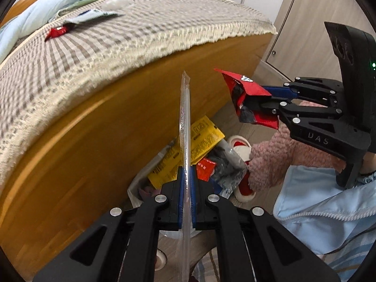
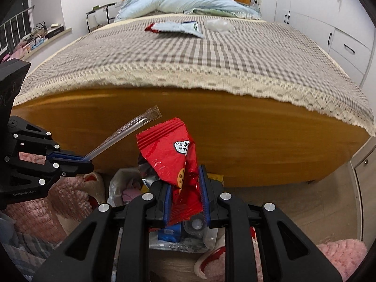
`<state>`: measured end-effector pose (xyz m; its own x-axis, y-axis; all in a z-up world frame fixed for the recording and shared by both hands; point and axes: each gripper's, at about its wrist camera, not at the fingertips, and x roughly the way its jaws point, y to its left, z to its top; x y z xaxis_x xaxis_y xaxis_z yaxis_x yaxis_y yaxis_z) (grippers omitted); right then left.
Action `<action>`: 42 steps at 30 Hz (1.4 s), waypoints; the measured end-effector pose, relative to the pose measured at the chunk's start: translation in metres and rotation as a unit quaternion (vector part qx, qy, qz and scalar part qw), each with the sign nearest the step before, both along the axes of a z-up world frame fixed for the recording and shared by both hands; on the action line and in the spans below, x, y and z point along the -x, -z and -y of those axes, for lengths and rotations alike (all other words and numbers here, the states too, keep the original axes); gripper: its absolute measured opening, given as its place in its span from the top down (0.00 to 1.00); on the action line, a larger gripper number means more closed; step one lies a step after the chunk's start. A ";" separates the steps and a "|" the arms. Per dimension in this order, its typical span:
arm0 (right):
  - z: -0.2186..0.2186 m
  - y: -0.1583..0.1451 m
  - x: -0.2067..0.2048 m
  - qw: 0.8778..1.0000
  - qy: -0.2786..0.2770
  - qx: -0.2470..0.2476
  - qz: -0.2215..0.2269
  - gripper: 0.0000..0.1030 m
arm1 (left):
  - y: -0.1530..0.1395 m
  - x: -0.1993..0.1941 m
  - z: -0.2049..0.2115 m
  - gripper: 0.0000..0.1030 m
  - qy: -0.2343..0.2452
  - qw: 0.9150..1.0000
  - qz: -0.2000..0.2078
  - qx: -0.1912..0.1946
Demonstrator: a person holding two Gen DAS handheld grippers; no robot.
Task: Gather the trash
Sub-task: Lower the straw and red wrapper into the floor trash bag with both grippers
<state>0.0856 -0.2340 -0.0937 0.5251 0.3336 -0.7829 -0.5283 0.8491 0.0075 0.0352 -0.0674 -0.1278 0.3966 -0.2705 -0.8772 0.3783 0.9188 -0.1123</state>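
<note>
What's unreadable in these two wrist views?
- Trash bag, left view: mostly hidden behind the left tongs and the straw wrapper.
- Same bag, right view: covered by the right tongs and the red wrapper.
- Litter on the bed: small and blurred, labels unreadable in both views.

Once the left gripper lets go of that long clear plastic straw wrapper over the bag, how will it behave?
The clear plastic straw wrapper stands nearly straight above the shut left gripper, so it is probably fairly stiff, perhaps with a straw inside. It looks thin and light, so it may drift or tip sideways instead of dropping cleanly into the white trash bag.
</note>
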 end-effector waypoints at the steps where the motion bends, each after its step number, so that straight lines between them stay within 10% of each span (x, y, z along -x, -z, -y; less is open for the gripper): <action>1: 0.001 0.003 0.000 1.000 0.000 0.003 -0.004 0.80 | 0.003 -0.001 0.000 0.98 0.001 1.000 -0.003 -0.001; 26: 0.000 0.107 -0.030 0.983 0.010 0.090 -0.157 0.80 | 0.125 -0.034 0.034 0.98 0.066 0.988 -0.136 -0.030; 42: -0.021 0.173 -0.055 0.963 0.017 0.134 -0.234 0.80 | 0.195 -0.066 0.028 0.98 0.029 0.978 -0.204 -0.017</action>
